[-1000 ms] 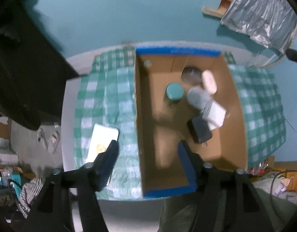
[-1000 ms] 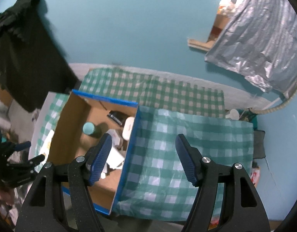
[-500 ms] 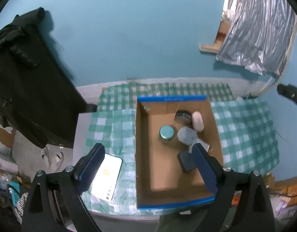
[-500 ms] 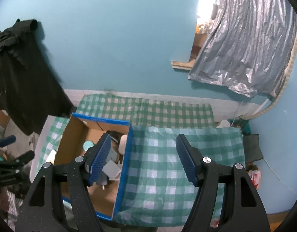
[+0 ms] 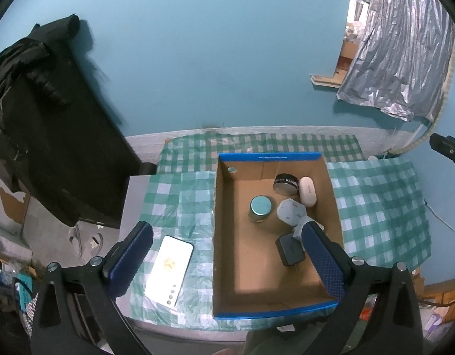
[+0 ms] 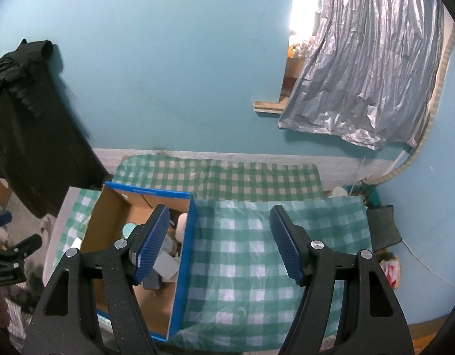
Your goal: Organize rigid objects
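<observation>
1. Sorting looks nearly finished: jar (image 5: 260,208), tin (image 5: 285,184) and small cases lie in the cardboard box (image 5: 224,236) on the counter (image 5: 180,204).
2. Left claw (image 5: 227,261) has just been opening, nothing between; right claw (image 6: 220,244) spread, empty.
3. Next, I reckon: the phone (image 5: 169,269) beside the box.

In your left wrist view, the right finger (image 5: 322,261) covers part of the white item (image 5: 298,227) and a corner of the dark adapter (image 5: 288,250) in the cardboard box (image 5: 224,236). In your right wrist view, the left finger (image 6: 152,242) hides most of the box's contents. The phone's (image 5: 169,269) screen markings are too small to read.
</observation>
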`<act>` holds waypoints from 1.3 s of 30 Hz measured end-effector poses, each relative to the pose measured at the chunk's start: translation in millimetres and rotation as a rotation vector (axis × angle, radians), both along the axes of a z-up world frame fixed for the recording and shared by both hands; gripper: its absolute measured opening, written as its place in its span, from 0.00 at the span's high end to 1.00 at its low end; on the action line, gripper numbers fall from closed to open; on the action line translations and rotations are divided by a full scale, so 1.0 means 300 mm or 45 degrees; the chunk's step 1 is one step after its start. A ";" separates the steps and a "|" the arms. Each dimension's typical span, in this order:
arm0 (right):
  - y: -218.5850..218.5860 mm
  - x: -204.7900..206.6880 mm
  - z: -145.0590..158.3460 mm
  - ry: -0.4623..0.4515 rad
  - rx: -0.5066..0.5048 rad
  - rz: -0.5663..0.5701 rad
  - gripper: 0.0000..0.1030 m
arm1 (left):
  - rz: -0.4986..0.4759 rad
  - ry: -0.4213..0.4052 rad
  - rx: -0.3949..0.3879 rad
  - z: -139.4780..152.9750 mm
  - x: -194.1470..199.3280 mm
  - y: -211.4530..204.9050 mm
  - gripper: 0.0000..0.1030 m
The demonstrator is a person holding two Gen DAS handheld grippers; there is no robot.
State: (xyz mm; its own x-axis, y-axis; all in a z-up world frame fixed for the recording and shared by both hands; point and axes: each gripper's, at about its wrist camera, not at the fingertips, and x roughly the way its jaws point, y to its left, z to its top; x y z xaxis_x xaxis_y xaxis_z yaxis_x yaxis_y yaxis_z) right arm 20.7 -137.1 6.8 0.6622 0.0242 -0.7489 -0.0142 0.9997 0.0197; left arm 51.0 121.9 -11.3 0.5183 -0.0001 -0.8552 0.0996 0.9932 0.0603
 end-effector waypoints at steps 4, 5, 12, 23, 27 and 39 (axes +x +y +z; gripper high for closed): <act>-0.006 0.005 -0.011 0.027 -0.003 -0.011 0.32 | 0.003 0.009 -0.006 0.000 -0.001 0.002 0.02; -0.007 0.007 -0.014 0.036 -0.001 -0.016 0.32 | 0.005 0.010 -0.005 0.001 -0.001 0.003 0.02; -0.014 0.000 -0.025 0.049 0.007 -0.020 0.32 | 0.003 0.008 -0.006 0.001 -0.005 0.005 0.02; -0.014 -0.004 -0.036 0.063 0.006 -0.018 0.32 | 0.000 0.039 0.001 0.000 -0.003 0.009 0.01; -0.011 -0.007 -0.043 0.064 0.009 -0.015 0.32 | 0.002 0.044 0.001 -0.002 -0.004 0.012 0.01; -0.006 -0.011 -0.049 0.074 0.005 -0.010 0.32 | -0.009 0.052 0.000 -0.006 -0.001 0.007 0.01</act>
State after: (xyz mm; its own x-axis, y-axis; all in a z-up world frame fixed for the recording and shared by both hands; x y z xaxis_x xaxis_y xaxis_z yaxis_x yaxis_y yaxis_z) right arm 17.3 -138.9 -7.9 0.6179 0.0223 -0.7859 -0.0053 0.9997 0.0242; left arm 50.6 124.0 -13.1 0.4831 -0.0040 -0.8755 0.1093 0.9924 0.0558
